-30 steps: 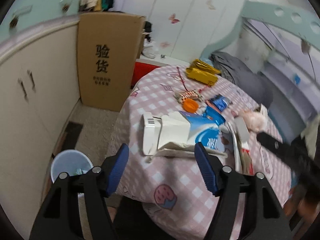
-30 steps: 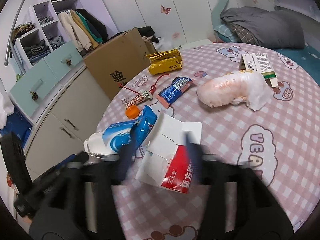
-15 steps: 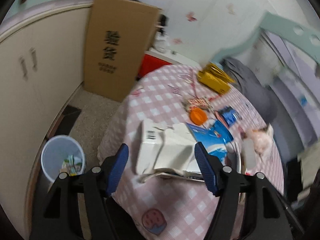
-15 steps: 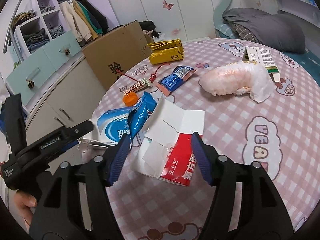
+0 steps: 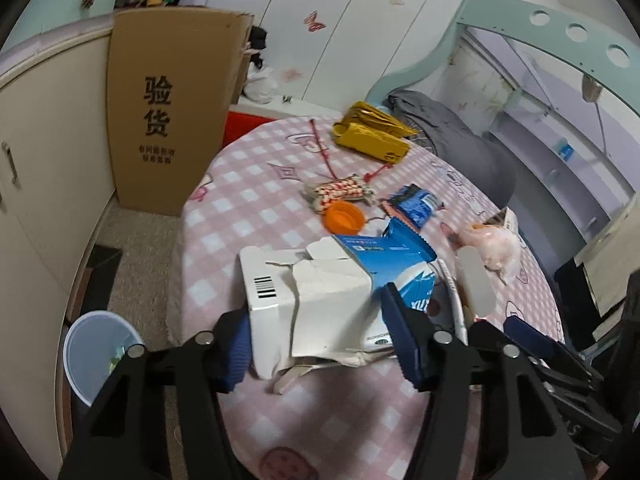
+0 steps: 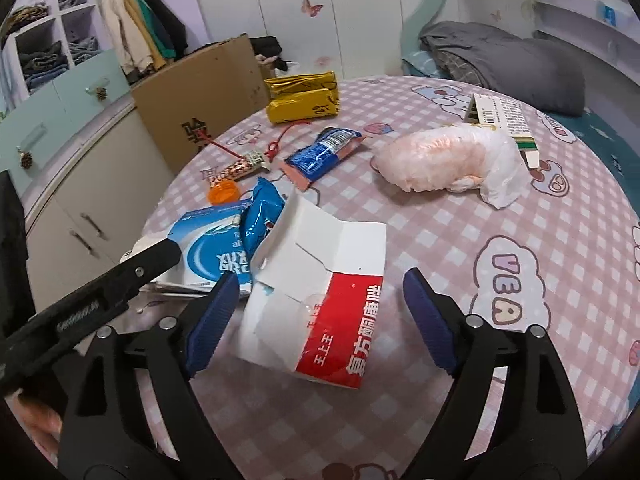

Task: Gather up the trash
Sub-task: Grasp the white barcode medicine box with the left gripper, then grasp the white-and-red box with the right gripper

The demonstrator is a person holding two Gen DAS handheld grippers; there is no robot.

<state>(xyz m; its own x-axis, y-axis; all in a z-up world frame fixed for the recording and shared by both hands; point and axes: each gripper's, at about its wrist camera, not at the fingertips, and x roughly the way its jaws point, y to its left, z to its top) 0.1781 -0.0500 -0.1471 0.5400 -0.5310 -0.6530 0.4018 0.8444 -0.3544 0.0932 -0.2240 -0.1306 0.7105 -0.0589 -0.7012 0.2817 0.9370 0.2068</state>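
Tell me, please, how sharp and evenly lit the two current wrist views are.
Left wrist view: soft with slight motion blur, dim foreground, fisheye bending the cardboard box. Right wrist view: sharper, print on the red-and-white carton legible, light even, edges vignetted black and curved.

Home bedroom: bed (image 6: 500,56), wardrobe (image 6: 132,36), cluttered table (image 6: 520,208).
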